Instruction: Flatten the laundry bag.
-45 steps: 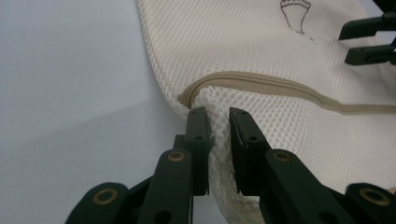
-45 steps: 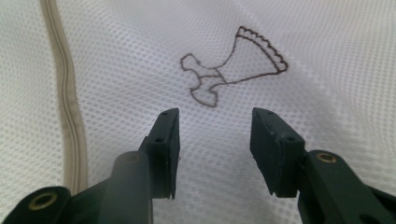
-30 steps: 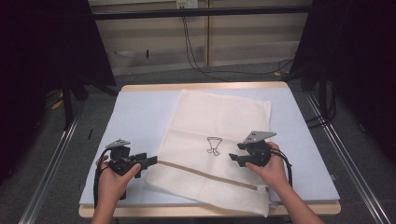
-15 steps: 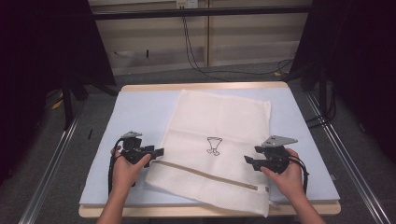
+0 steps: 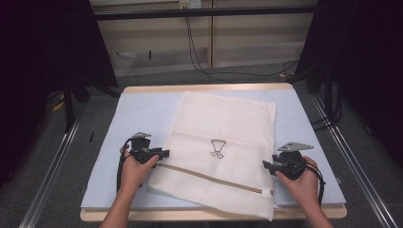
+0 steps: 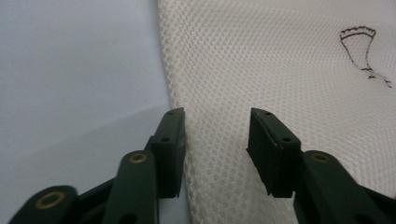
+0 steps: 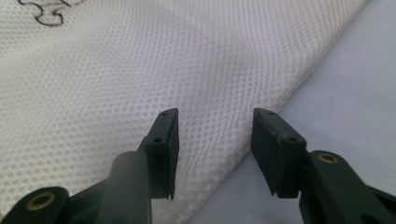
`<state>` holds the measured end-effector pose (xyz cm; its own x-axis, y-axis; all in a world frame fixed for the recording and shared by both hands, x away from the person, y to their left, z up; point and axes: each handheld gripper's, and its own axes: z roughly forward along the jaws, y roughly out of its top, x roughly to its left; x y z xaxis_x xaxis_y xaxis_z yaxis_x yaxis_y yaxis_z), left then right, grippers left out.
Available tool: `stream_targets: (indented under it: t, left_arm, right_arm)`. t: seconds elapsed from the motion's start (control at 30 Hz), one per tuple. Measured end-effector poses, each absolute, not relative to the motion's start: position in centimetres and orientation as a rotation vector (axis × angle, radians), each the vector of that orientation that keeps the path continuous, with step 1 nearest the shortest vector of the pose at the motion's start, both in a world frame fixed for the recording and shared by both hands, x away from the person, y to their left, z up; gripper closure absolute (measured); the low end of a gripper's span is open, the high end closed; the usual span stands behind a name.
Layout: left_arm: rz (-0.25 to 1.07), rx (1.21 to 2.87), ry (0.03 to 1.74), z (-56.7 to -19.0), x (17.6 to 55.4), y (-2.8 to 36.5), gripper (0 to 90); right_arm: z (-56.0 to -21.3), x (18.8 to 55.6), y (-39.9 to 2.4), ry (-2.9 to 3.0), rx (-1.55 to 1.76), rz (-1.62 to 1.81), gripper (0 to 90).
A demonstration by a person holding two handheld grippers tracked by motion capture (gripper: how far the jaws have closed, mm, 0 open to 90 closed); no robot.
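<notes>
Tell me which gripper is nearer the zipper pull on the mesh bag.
Right. The right gripper sits at the mesh bag's right edge, just above the zipper pull. The left gripper is at the opposite edge, at the zipper's far end.

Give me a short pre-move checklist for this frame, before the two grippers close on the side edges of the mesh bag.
1. Left gripper lined up on the mesh bag left edge: ok; the edge runs up between its jaws, which have just been closing.
2. Right gripper lined up on the bag's right edge: ok; the edge lies between its jaws, also just closing.
3. Pads pressing on the mesh: not ok; both pairs stand apart, with nothing gripped yet.
4. Bag lying flat on the blue mat: ok; no large wrinkles.
5. Zipper closed: cannot tell.
6. Jaws will catch only the bag, not the mat: cannot tell.
</notes>
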<state>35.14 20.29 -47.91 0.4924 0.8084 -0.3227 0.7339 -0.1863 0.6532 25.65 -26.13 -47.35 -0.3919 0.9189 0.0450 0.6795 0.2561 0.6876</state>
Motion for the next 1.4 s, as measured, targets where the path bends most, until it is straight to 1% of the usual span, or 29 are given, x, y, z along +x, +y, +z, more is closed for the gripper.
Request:
stream_targets:
  t: [0.07,0.17,0.27,0.3,0.33,0.5,0.67,1.03,1.4]
  left_arm:
    - [0.122,1.968,1.270,-47.8,35.2,20.4,60.2]
    - [0.127,1.958,1.305,-47.8,35.1,20.2,65.3]
    - [0.140,1.947,1.333,-47.9,35.2,20.0,79.0]
    - [0.112,1.939,1.333,-47.9,35.2,20.0,81.6]
    - [0.111,1.943,1.331,-47.9,35.2,20.0,83.9]
    - [0.104,1.953,1.321,-47.5,35.2,19.8,87.2]
    - [0.103,1.945,1.316,-47.2,35.1,20.2,87.6]
    - [0.120,1.922,1.331,-46.9,34.3,21.7,88.3]
    - [0.150,1.875,1.383,-46.7,33.2,24.2,88.4]
  right_arm:
    - [-47.8,25.7,-26.3,2.164,1.491,0.894,54.4]
    - [-47.9,25.7,-26.7,2.144,1.523,0.926,62.1]
    - [-48.0,25.8,-27.0,2.134,1.542,0.948,71.3]
    - [-48.0,25.9,-27.2,2.132,1.546,0.960,76.0]
    - [-48.0,26.0,-27.2,2.131,1.560,0.977,77.9]
    - [-48.0,26.1,-27.0,2.132,1.569,0.989,85.2]
    - [-47.9,26.4,-27.0,2.132,1.573,0.992,87.8]
    - [-47.9,27.7,-26.2,2.137,1.536,0.969,88.3]
    - [-47.9,29.9,-24.1,2.172,1.460,0.957,88.9]
